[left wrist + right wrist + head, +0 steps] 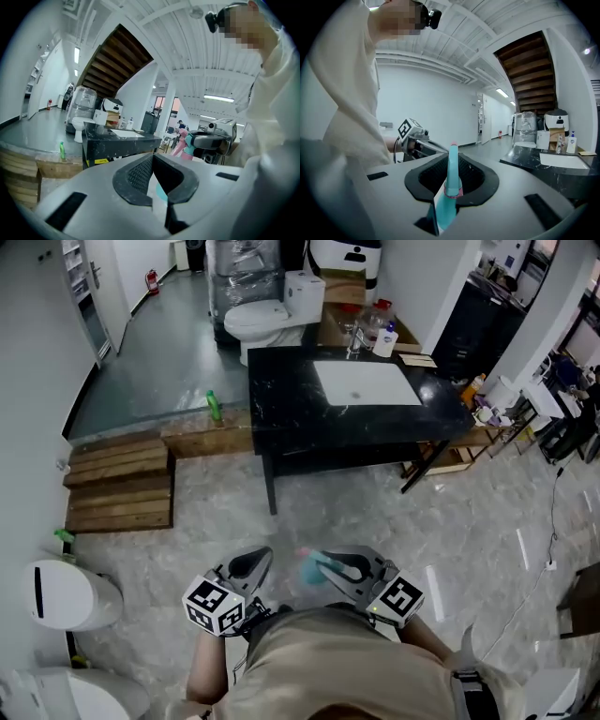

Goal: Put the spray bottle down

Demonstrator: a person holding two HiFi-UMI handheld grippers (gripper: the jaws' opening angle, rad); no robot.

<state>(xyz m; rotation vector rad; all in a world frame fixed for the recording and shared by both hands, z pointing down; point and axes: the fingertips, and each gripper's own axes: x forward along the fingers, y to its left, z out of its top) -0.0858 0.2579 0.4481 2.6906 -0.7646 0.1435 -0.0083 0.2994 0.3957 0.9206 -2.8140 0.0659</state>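
Note:
A teal and pink spray bottle [311,566] hangs in front of the person's body, well above the floor. My right gripper [342,568] is shut on it. In the right gripper view the bottle's teal part [452,183] stands upright between the jaws of my right gripper [451,180]. The left gripper view shows the bottle [185,143] held by the right gripper [208,139] off to the right. My left gripper [251,568] is just left of the bottle, apart from it. Its jaws [152,180] stand shut with nothing gripped. From the right gripper view, the left gripper [415,138] is close by.
A black counter [281,399] with a white inset sink [364,382] stands ahead, with several bottles [380,334] at its back. Beyond it is a toilet [267,320]. A green bottle [215,407] and wooden steps [120,484] are at left, and a white bin [66,594] is near left.

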